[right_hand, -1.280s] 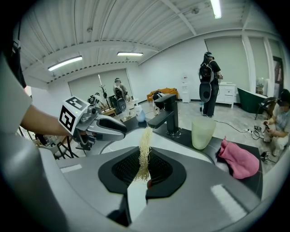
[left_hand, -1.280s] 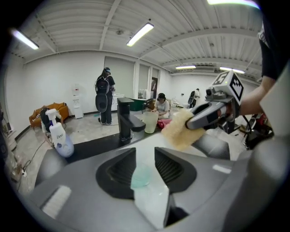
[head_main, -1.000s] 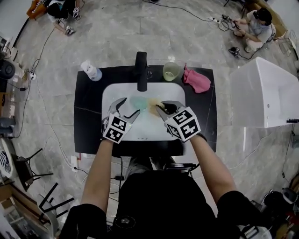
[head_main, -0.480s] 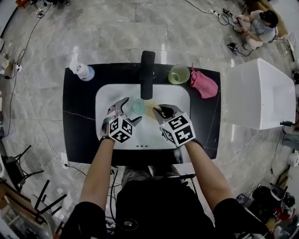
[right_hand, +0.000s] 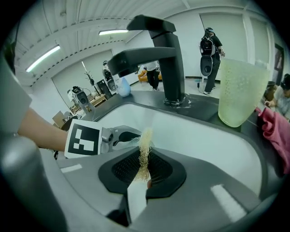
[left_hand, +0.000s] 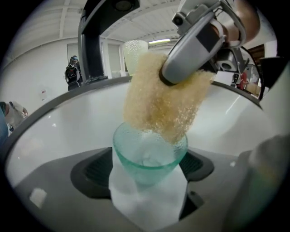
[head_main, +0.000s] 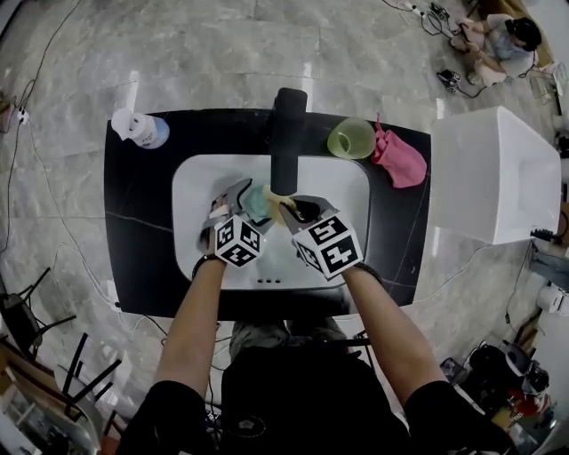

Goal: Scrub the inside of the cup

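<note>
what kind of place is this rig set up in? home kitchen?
Likely a lab or studio hall, not a home. A freestanding black counter with a white sink and black faucet stands on open stone-tile floor, and a person sits on that floor among cables.

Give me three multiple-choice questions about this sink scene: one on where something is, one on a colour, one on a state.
1. Where is the yellow-green cup? A. on the counter, right of the faucet; B. in the basin; C. on the floor.
2. What colour is the cloth beside it? A. blue; B. pink; C. white.
3. The right gripper is: A. open, empty; B. shut on the sponge; C. shut on the faucet.
Answers: A, it stands on the black top by the faucet; B, plainly pink; B, its jaws pinch the yellow sponge.
</note>
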`<control>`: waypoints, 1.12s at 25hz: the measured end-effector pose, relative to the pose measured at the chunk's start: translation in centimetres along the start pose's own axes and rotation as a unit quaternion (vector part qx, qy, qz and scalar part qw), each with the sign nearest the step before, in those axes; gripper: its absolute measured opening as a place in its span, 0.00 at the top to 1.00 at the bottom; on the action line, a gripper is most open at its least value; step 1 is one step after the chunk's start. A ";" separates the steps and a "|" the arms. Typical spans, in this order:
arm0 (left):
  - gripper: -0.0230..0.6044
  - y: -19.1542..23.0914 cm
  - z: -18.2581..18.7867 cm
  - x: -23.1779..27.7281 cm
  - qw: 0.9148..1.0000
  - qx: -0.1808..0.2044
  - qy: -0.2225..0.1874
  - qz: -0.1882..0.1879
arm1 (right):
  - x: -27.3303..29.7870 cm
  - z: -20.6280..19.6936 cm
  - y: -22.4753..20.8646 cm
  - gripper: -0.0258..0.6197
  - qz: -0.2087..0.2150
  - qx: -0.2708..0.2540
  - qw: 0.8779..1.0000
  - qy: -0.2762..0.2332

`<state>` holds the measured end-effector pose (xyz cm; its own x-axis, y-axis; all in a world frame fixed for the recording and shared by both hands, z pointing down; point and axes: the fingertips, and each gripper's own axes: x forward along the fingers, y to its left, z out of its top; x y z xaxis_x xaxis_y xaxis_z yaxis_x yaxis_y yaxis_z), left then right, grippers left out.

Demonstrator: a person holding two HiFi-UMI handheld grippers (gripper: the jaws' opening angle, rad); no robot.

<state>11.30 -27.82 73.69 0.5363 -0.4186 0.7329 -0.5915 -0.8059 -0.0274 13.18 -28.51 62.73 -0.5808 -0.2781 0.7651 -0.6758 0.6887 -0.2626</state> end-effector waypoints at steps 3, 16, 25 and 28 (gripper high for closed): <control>0.27 0.1 -0.4 0.6 1.000 -0.009 -0.002 -0.001 | 0.9 -0.4 0.2 0.89 0.005 0.002 1.000 0.009; 0.38 -1.5 1.4 -0.3 1.000 0.025 0.004 -0.018 | 0.3 -1.2 0.0 0.89 0.013 -0.003 1.000 0.022; 0.38 -3.9 4.8 -3.8 0.999 0.035 0.004 -0.022 | -2.2 -1.2 1.8 0.89 0.024 -0.146 0.989 0.033; 0.38 -4.7 5.5 -4.9 0.999 0.040 0.007 -0.018 | -2.9 -1.9 2.4 0.89 0.032 -0.202 0.978 0.044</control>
<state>14.78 -24.28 66.45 0.5474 -0.3834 0.7438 -0.5220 -0.8512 -0.0546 14.11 -24.79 61.01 -0.5630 -0.1784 0.8070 -0.3942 0.9162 -0.0725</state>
